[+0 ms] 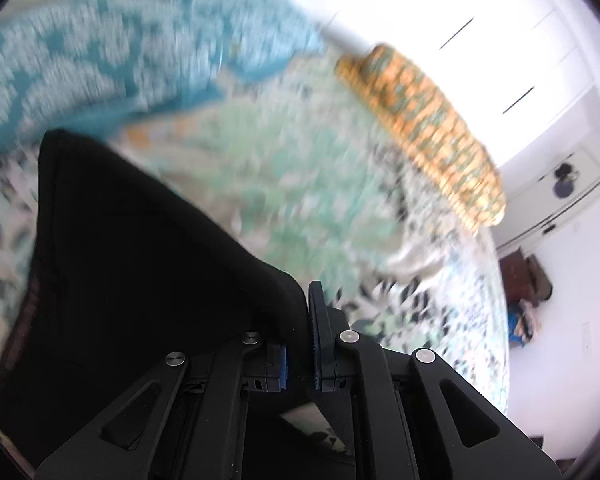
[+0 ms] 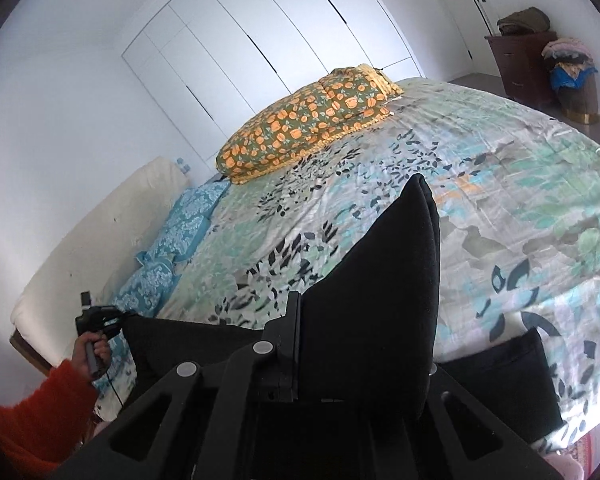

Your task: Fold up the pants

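Note:
Black pants (image 1: 140,260) hang in a raised fold over the floral bedspread (image 1: 300,184). In the left wrist view my left gripper (image 1: 300,320) is shut on an edge of the pants, with black cloth pinched between its blue pads. In the right wrist view my right gripper (image 2: 304,320) is shut on the pants (image 2: 380,300); the cloth stands up in a peak and drapes over the right finger, hiding it. More of the pants lies flat at lower right. The left gripper (image 2: 100,320) shows at the far left, held by a hand in an orange sleeve (image 2: 32,412).
An orange-flowered pillow (image 2: 308,120) lies at the bed's far side, blue patterned pillows (image 2: 180,232) along the cream headboard (image 2: 112,232). White wardrobe doors (image 2: 260,40) stand behind. A dark dresser (image 2: 524,64) and a full laundry basket (image 2: 576,88) are at the far right.

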The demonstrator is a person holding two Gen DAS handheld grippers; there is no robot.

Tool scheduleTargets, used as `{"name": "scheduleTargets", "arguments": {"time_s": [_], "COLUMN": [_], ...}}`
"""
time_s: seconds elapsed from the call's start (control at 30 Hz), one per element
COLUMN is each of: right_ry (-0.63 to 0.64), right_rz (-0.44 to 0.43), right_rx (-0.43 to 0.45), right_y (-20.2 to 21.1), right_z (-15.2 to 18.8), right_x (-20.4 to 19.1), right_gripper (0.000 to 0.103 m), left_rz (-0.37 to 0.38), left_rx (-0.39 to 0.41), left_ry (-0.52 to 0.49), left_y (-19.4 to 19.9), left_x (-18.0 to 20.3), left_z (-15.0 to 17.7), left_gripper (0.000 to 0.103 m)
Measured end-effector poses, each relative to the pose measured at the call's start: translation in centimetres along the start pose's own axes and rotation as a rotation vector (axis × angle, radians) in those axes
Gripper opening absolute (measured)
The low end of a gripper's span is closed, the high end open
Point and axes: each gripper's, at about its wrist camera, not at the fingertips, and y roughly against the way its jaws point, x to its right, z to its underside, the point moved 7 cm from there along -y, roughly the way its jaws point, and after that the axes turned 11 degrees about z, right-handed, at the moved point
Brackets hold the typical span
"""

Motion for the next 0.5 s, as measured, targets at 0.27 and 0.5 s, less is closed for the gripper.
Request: {"name": "scheduleTargets", "arguments": {"time_s": [0.27,0.5], "right_ry": [-0.071,-0.125], "right_rz": [0.183,0.314], "right_rx": [-0.255,-0.469], "right_y": [-3.3,-5.2], "right_z": [3.4,8.6], "right_x": [7.2,13.6], "right_gripper": [0.005,0.005], "left_rz": [-0.094,-0.133], "left_rx": [-0.093,-0.272], "left_ry": [0.108,0.229], "left_y": [6.8,3.1], "left_x": [-7.4,-10.8], "left_z": [17.4,24.3], "left_gripper": [0.009,0.008]}}
